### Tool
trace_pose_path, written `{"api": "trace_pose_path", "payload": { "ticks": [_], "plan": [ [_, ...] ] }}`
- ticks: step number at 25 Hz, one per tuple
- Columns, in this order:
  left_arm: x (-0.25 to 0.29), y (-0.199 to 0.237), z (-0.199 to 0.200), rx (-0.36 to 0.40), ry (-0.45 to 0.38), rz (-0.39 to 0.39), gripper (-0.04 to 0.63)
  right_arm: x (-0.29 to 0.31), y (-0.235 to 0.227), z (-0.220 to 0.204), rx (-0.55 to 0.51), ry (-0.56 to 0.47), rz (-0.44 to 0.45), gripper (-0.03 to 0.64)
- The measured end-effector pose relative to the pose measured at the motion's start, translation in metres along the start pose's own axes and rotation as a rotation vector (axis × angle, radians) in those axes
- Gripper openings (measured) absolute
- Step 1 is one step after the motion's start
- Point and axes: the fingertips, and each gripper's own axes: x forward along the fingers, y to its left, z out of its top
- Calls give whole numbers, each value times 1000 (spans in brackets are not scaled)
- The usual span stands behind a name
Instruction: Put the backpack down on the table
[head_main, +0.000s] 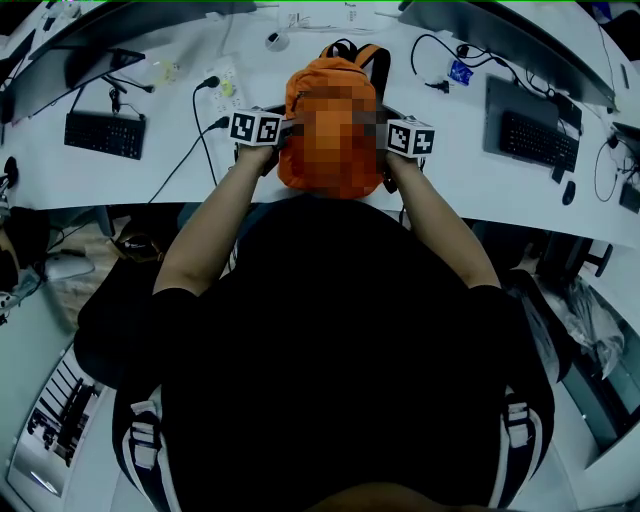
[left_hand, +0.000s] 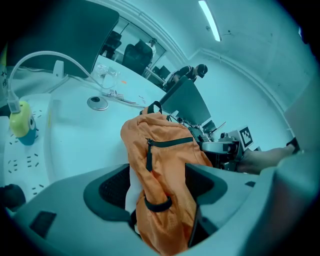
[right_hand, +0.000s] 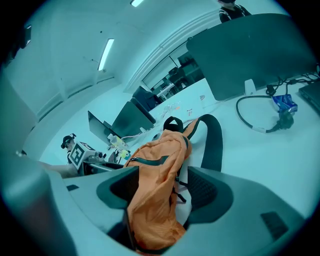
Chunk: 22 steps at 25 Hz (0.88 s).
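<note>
Dark shirt and bare forearms of the person fill the near part of the head view, and both arms reach forward to the white worktop (head_main: 180, 165). The orange backpack (head_main: 322, 86) rests on that worktop near its front edge, between the two hands, slumped and crumpled, with its black shoulder straps (right_hand: 214, 142) lying on the surface on the far side. The left gripper (left_hand: 160, 189) has its jaws spread wide, with loose orange fabric and a black zipper lying in the gap; a strip of pale surface shows between the fabric and one pad, so nothing is clamped. The right gripper (right_hand: 162, 192) is the same: jaws wide, a fold of the bag hanging between them, clear of the pad on the strap side. To one side of the bag sits a black keyboard (head_main: 104, 134) beside a white power strip (head_main: 228, 88), and a second keyboard (head_main: 538, 138) lies on the other side.
</note>
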Motion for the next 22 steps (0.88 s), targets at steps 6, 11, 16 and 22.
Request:
{"api": "trace_pose_path", "payload": {
  "ticks": [6, 11, 16, 22],
  "plan": [
    [-14, -3, 1, 9, -29, 14, 322, -18, -2, -2, -15, -12, -24, 296],
    [-25, -5, -8, -3, -43, 17, 321, -30, -1, -4, -24, -18, -32, 296],
    [-37, -8, -17, -20, -63, 28, 322, -42, 1, -10, -23, -19, -39, 296],
    [-51, -11, -31, -26, -81, 43, 322, -56, 13, -19, -22, -26, -18, 296]
  ]
}}
